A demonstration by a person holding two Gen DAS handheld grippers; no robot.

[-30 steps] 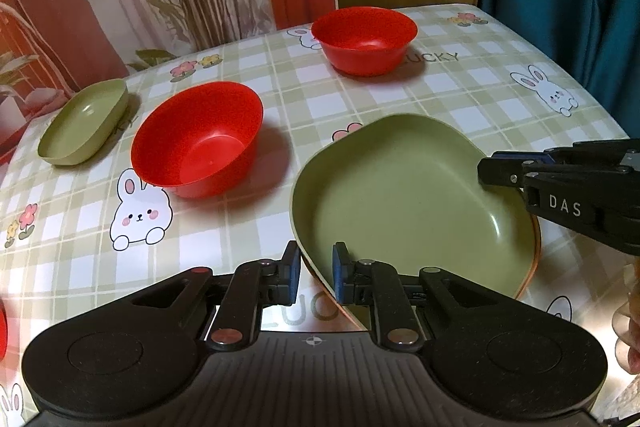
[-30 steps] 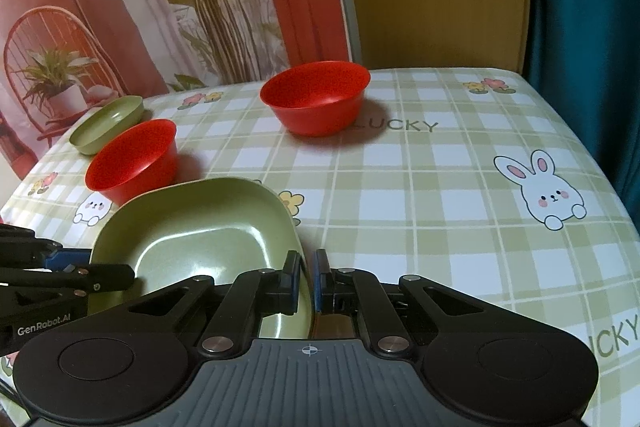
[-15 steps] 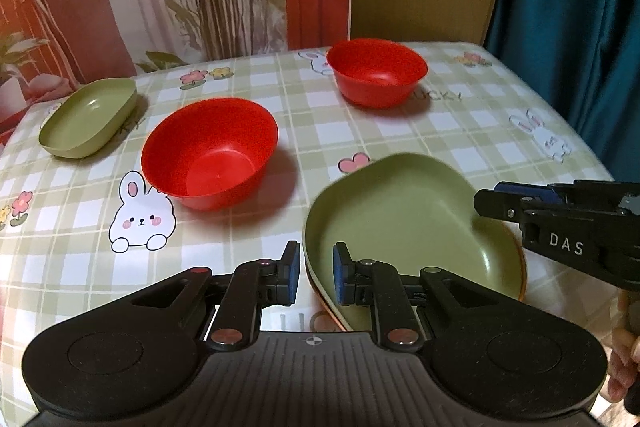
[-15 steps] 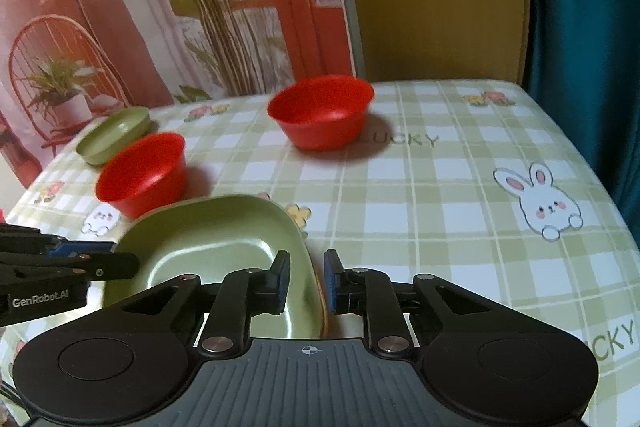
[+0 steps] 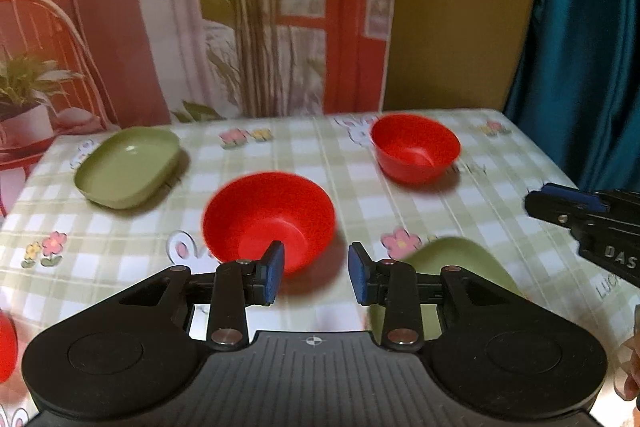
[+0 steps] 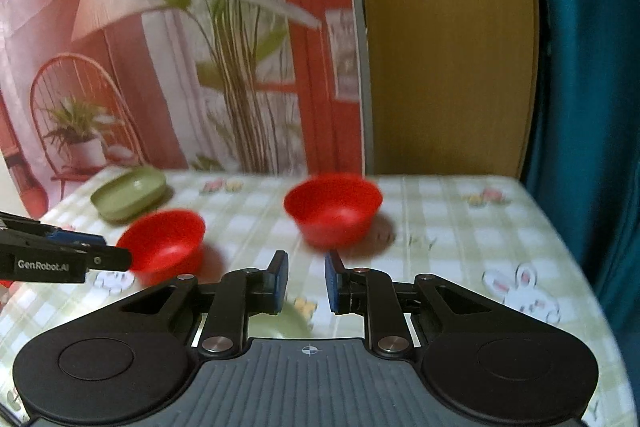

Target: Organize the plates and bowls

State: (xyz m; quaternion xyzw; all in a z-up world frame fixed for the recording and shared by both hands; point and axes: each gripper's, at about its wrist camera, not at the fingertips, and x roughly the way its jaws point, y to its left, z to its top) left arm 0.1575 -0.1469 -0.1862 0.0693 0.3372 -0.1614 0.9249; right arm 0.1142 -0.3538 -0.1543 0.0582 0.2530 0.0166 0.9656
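Found the left gripper [image 5: 316, 277] with its jaws parted wide and nothing between the blue pads, held above the checked tablecloth [image 5: 360, 187]. Found the right gripper [image 6: 306, 281] parted too, somewhat less, also gripping nothing.

Saw the nearer green plate [image 5: 460, 263] flat on the cloth, low in the left wrist view and largely hidden behind the left gripper's right finger. Saw only a sliver of it [image 6: 276, 327] under the right gripper in the right wrist view. Could not tell its long axis from what showed.

Noted the far green plate [image 5: 128, 167] at the table's far-left corner, well apart from the nearer one. Noted its oblong shape, hollow side up, long axis running from near-left to far-right in the left wrist view.

Saw the nearer red bowl [image 5: 268, 219] upright, mouth up, just beyond the left gripper's left fingertip and between the two plates. Saw the farther red bowl [image 5: 416, 147] upright as well, toward the far-right of the cloth, apart from everything else. Being round, no long axis to give for either.

Glimpsed a red object [image 5: 6, 347] cut off at the left edge; could not make out what.
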